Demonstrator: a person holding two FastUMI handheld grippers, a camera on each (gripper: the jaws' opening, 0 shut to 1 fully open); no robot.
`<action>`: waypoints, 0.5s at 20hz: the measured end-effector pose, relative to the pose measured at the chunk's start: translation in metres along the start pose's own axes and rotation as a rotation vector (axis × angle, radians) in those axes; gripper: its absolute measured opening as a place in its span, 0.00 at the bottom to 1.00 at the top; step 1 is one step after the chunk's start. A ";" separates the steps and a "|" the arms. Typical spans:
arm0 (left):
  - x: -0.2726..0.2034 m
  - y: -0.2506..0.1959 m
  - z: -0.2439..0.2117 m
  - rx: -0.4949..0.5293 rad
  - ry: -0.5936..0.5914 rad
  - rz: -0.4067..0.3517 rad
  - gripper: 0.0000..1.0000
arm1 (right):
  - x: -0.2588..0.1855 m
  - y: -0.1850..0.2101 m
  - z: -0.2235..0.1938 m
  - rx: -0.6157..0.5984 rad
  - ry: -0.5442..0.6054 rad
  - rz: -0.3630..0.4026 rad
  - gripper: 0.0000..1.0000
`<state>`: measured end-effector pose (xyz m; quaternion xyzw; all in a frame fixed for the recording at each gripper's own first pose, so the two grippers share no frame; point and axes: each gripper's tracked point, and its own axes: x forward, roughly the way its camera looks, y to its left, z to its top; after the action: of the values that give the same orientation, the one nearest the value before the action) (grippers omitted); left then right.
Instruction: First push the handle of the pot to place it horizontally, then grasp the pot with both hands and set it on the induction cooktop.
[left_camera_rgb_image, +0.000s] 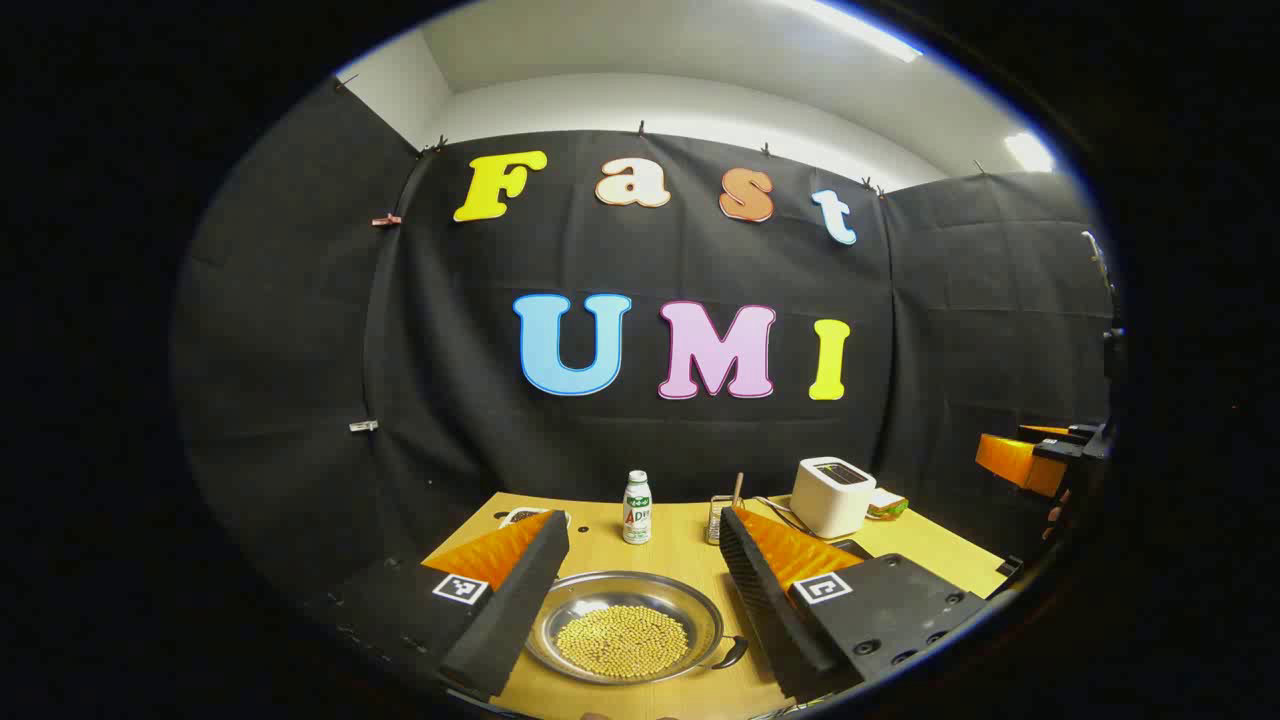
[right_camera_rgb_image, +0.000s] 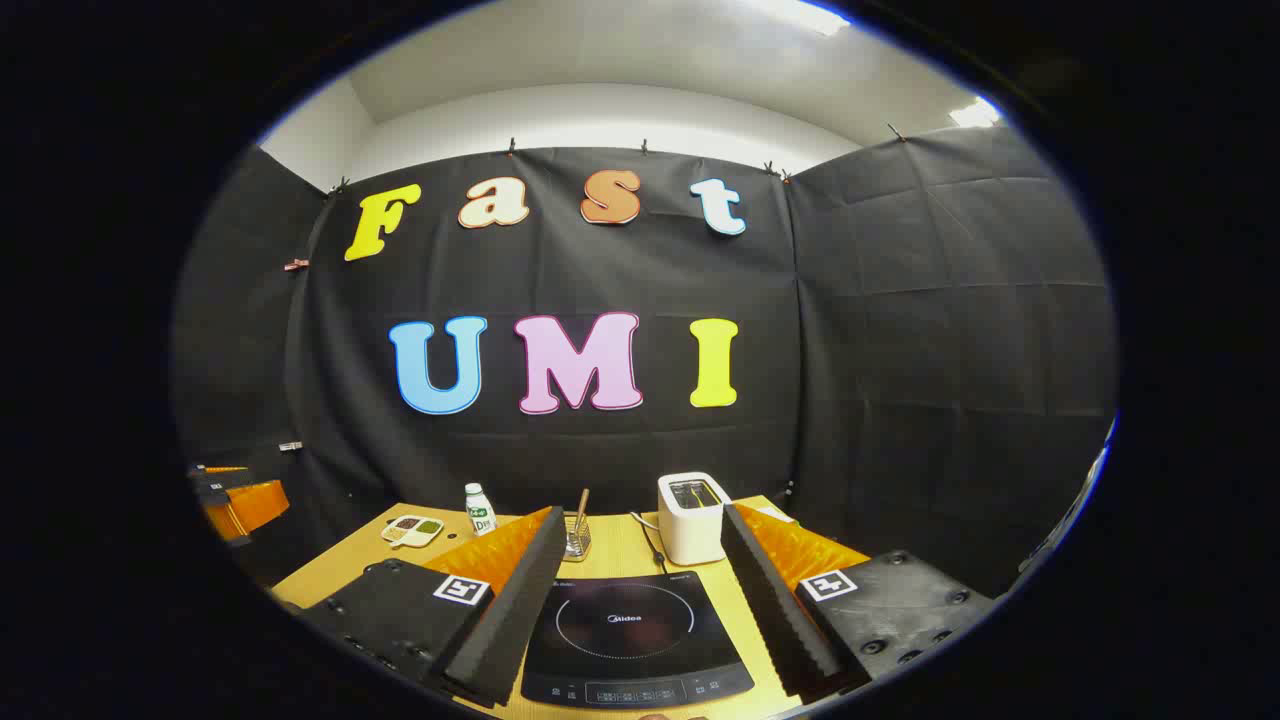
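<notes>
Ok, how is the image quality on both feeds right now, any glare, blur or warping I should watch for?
Left gripper view: sharp, evenly lit; the pot shows mild sheen on its steel rim, its contents are clear, and fisheye bends the table edges. Right gripper view: also sharp; the induction cooktop glass reflects faintly without glare, and ceiling lights blow out at the top.

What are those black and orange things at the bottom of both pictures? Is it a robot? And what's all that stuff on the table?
Not a robot: a person holds one gripper in each hand, and each carries a camera looking along its two fingers. The left gripper is open above a metal pot full of little yellow beans. The right gripper is open above a black induction cooktop. Neither holds anything. On the wooden table there's also a small bottle, a white toaster and a little dish. The pot is not yet on the cooktop.
</notes>
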<state>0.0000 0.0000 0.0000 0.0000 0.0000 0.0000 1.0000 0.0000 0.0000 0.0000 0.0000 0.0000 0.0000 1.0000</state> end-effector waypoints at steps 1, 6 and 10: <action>0.000 0.000 -0.001 -0.001 0.003 0.000 0.95 | 0.000 0.000 0.001 0.000 -0.003 0.002 0.97; 0.003 0.002 -0.004 -0.006 0.013 0.007 0.95 | 0.000 -0.002 0.002 0.004 -0.006 0.004 0.97; 0.003 0.001 -0.007 -0.005 0.024 0.005 0.95 | 0.001 -0.001 0.003 0.010 -0.006 0.004 0.97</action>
<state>0.0027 0.0011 -0.0074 -0.0027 0.0122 0.0025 0.9999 0.0012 -0.0012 0.0028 0.0051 -0.0031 0.0020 1.0000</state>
